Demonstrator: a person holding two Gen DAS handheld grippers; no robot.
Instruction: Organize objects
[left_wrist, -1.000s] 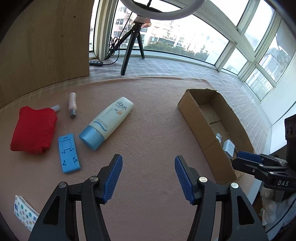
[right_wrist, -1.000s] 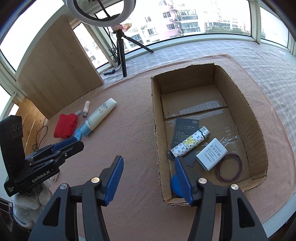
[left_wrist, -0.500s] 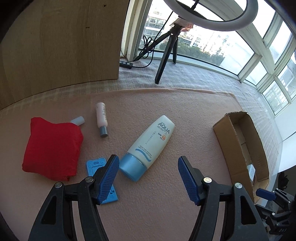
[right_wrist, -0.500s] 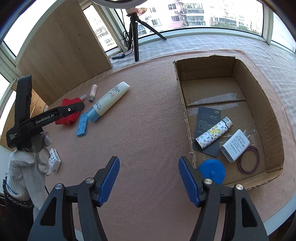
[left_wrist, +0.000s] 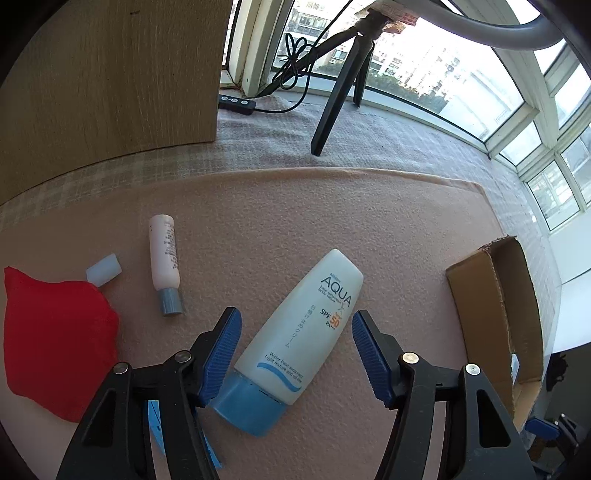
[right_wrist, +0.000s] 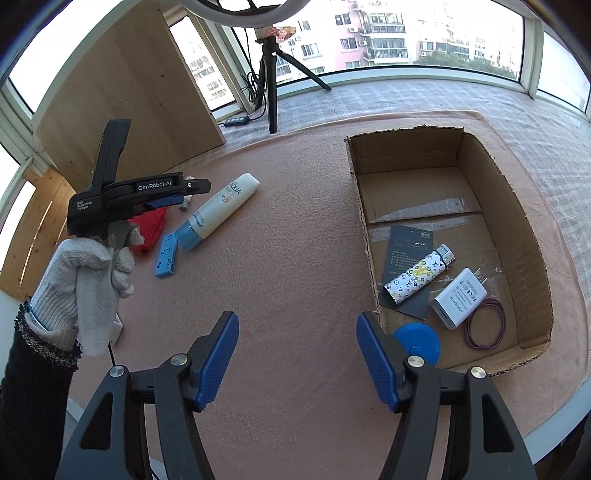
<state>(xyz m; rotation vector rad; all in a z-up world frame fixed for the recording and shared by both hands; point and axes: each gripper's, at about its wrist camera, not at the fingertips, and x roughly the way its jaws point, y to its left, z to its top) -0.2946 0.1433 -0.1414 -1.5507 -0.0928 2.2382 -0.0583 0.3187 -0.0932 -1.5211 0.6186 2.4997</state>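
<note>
A white AQUA sunscreen tube (left_wrist: 314, 314) with a blue cap lies on the pink mat, its lower half between the fingers of my left gripper (left_wrist: 295, 332). The jaws are closing, and the pads stand clear of the tube on both sides. Left of it lie a small white tube (left_wrist: 164, 258), a white cap (left_wrist: 103, 270), a red cloth (left_wrist: 55, 343) and a blue phone stand (left_wrist: 155, 424). My right gripper (right_wrist: 296, 332) is open over bare mat beside the cardboard box (right_wrist: 517, 206). The box holds a patterned lighter (right_wrist: 417, 275), a charger (right_wrist: 460, 297), a hair tie (right_wrist: 484, 328), a blue disc (right_wrist: 421, 345) and a dark card (right_wrist: 402, 254).
A wooden board (left_wrist: 110, 74) stands at the back left. A black tripod (left_wrist: 332, 107) with a ring light and a cable switch (left_wrist: 236, 102) sit behind the mat by the windows. A gloved hand (right_wrist: 85, 280) holds the left gripper (right_wrist: 177, 195). The table edge runs near the box's front.
The left gripper has moved left and down from mid-mat until its fingers straddle the sunscreen tube. The right gripper has drawn back from the box's left wall.
</note>
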